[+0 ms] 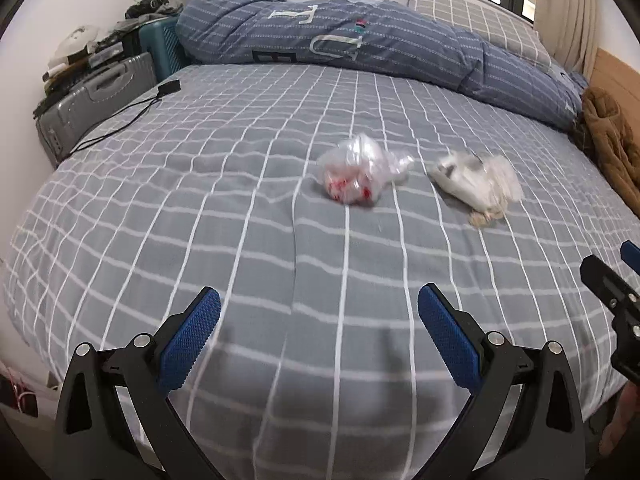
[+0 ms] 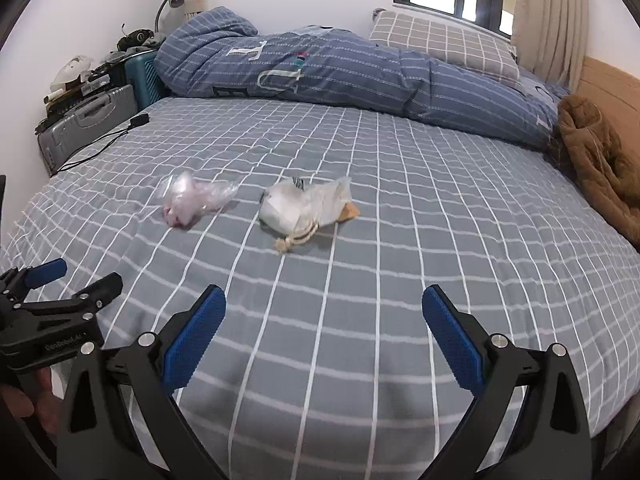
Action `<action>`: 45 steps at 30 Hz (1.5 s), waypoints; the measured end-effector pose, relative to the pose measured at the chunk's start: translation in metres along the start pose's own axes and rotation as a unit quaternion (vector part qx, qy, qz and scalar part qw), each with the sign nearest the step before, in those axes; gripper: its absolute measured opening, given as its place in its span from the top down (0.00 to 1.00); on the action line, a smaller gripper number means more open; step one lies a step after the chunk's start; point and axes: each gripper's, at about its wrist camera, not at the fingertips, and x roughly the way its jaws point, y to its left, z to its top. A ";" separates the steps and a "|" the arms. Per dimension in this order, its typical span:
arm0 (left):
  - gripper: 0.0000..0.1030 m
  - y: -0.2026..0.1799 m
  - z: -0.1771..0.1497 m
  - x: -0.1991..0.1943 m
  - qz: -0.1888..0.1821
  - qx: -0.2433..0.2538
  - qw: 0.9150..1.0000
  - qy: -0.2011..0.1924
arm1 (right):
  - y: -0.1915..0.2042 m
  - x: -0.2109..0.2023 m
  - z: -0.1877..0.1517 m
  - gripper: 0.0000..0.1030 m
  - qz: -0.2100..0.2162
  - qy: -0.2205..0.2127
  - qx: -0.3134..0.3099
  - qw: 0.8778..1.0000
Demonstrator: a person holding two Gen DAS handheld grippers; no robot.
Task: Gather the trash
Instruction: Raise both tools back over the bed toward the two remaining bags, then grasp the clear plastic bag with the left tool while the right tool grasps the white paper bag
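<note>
Two pieces of trash lie in the middle of the grey checked bed (image 1: 200, 200). A crumpled clear plastic bag with red bits (image 1: 358, 172) lies on the left; it also shows in the right wrist view (image 2: 192, 198). A white wrapper with a beige string (image 1: 478, 182) lies to its right, and shows in the right wrist view (image 2: 304, 208) too. My left gripper (image 1: 319, 300) is open and empty above the bed's near part. My right gripper (image 2: 324, 300) is open and empty, also short of the trash. Each gripper shows at the edge of the other's view.
A rolled blue striped duvet (image 1: 360, 44) and a checked pillow (image 1: 472, 20) lie along the far side. A brown garment (image 1: 612, 140) lies at the right by the headboard. A black cable and charger (image 1: 132, 116) lie on the left edge. Suitcases (image 1: 96, 104) stand beside the bed.
</note>
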 end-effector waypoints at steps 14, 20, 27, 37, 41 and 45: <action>0.06 -0.006 0.066 0.054 0.001 0.008 1.000 -0.004 | 0.003 0.083 0.053 0.10 0.005 0.008 -0.004 1.000; 0.06 -0.009 0.087 0.077 0.000 0.008 1.000 0.000 | 0.004 0.112 0.070 0.10 0.006 0.011 -0.005 1.000; 0.06 -0.020 0.097 0.099 -0.001 0.022 1.000 0.009 | 0.001 0.138 0.076 0.15 0.020 0.031 0.000 0.999; 0.18 -0.020 0.095 0.120 -0.022 0.011 0.999 0.031 | 0.003 0.154 0.070 0.39 0.050 0.054 0.006 0.997; 0.31 -0.019 0.093 0.124 -0.049 0.002 0.998 0.045 | 0.007 0.157 0.067 0.57 0.064 0.067 -0.004 0.996; 0.40 -0.021 0.090 0.129 -0.056 0.008 0.997 0.051 | 0.011 0.159 0.065 0.72 0.067 0.072 -0.010 0.995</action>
